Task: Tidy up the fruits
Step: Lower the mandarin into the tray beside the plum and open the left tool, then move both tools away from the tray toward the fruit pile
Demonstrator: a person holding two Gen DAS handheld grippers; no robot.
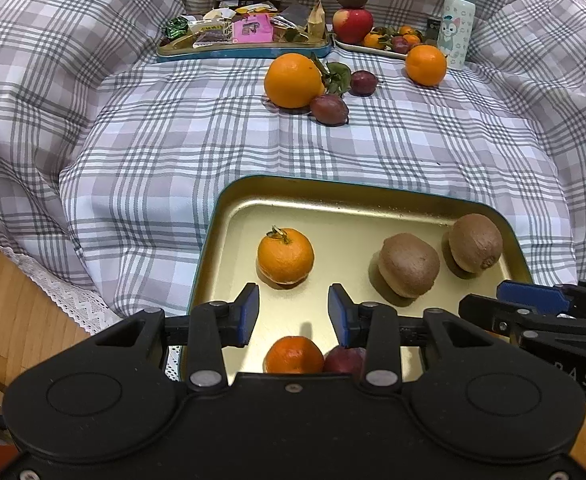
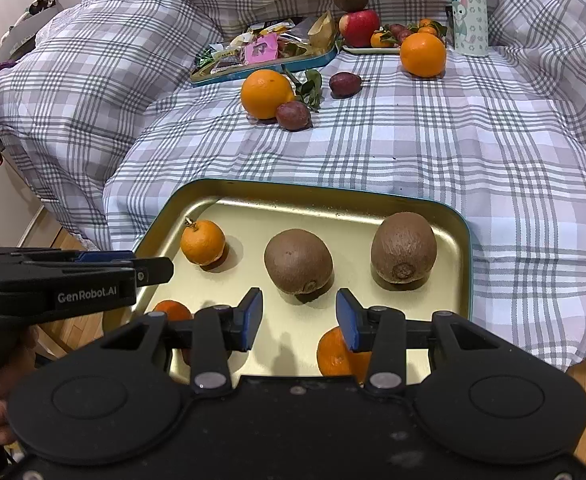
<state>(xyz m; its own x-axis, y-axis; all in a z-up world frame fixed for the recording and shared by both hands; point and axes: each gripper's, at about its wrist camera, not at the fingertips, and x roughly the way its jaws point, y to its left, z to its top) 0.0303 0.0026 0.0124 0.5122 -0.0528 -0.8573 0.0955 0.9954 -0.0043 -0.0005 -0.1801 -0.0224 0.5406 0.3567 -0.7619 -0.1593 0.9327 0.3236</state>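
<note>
Left wrist view looks down over a gold tray (image 1: pixel 333 200) at the near edge of a checked cloth, and the matter the next move turns on is that the fruit not yet gathered lies well ahead of both tools, up the cloth and away from the tray. The left hand-held gripper (image 1: pixel 293 314) hangs over the tray's near half with its jaws standing apart and nothing between the pads; a small tangerine (image 1: pixel 285 255) sits just ahead of it. The right hand-held gripper (image 2: pixel 296 316) stands likewise with a bare gap, as narrow as it goes here, and holds nothing, with two kiwis (image 2: pixel 297 260) just ahead of it. Out on the cloth a large orange (image 1: pixel 293 80) touches a dark purple fruit (image 1: pixel 329 109), a second purple fruit (image 1: pixel 363 82) lies near them, and another orange (image 1: pixel 425 65) rests farther right, near a bottle (image 1: pixel 457 20). The near pair lies almost straight ahead of the left tool, so that hand seems the better placed for it, the right for the far orange. The round fruit offers no long axis. Whether the purple fruits are plums I cannot tell from here.
</note>
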